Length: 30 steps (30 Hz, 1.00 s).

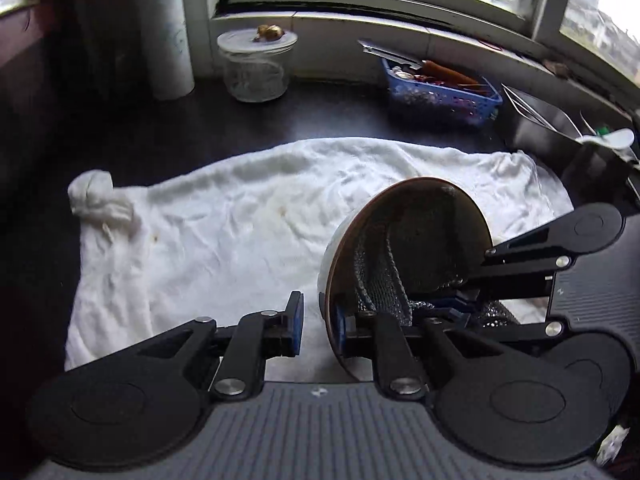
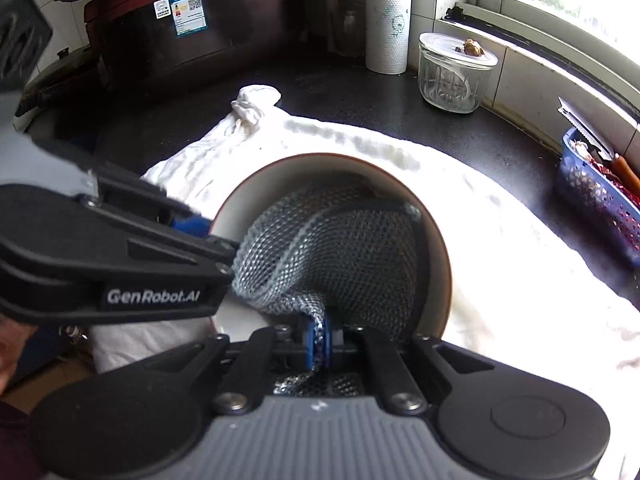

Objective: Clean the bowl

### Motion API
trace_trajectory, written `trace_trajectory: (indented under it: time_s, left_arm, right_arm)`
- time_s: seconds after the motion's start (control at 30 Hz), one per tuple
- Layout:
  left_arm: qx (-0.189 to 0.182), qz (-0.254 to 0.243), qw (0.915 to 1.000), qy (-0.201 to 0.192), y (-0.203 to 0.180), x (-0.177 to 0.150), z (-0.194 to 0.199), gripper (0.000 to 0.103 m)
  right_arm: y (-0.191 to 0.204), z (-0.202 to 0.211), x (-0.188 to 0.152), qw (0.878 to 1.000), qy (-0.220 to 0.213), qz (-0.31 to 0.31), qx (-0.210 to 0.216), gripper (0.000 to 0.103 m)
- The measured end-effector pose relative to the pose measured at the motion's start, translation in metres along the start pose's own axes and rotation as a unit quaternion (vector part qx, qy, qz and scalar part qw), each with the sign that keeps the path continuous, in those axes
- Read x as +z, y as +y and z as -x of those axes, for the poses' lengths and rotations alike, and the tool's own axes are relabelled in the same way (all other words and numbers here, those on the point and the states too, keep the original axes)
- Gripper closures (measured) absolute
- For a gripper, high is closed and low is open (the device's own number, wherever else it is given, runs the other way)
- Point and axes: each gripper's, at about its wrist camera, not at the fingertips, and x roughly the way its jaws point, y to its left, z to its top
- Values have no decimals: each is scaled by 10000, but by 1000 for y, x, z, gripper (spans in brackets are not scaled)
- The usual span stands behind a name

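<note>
**Bowl on edge, mesh cloth working its inside: cleaning mid-course**

Right gripper (image 2: 319, 340): clenched, its blue pads pinching a fold of the silver mesh cloth (image 2: 332, 248). The rest of the cloth fans forward and lies against the inner wall of the bowl (image 2: 440, 264).

Left gripper (image 1: 319, 326): its jaws stand astride the bowl's near rim. The inner pad lies against the inside wall, and a strip of towel shows between the outer pad and the white outside of the bowl. The jaws therefore bracket the rim rather than clamp it.

The bowl, brown-rimmed, is tipped up on its edge with the mouth facing the right gripper. It rests on the white towel (image 1: 224, 240), which is spread over the dark counter (image 1: 160, 136). Farther out, near the window, stand a lidded glass jar (image 1: 256, 64), a paper roll (image 1: 164, 40) and a blue basket (image 1: 444, 100).

Progress, as judged: the inside is being scrubbed, since the cloth already covers much of the wall. No food residue can be made out, though shadow hides the deeper part. The outer wall and base appear untouched by the cloth. Setting the bowl down upright also remains.
</note>
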Motion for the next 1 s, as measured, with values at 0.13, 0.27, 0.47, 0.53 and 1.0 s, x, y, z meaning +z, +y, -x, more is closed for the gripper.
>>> trace_trajectory:
  time_s: [0.13, 0.27, 0.47, 0.53, 1.0]
  left_arm:
    - [-538, 1184, 9915, -58, 29, -10, -2, 95]
    - [-1116, 3054, 9456, 93, 64, -35, -15, 93]
    - [-1809, 4739, 8613, 301, 85, -68, -30, 90]
    - [-1848, 4799, 8570, 314, 86, -69, -32, 90]
    - [-264, 1088, 9937, -96, 30, 9, 1, 88]
  right_arm:
    - [1, 0, 1, 9999, -21, 88, -124, 99]
    - [2, -1, 1, 9998, -21, 103, -176, 99]
    - [6, -1, 5, 9998, -106, 119, -150, 99]
    - [7, -2, 6, 9997, -105, 149, -148, 99]
    - [12, -5, 5, 9989, -16, 431, -157, 98]
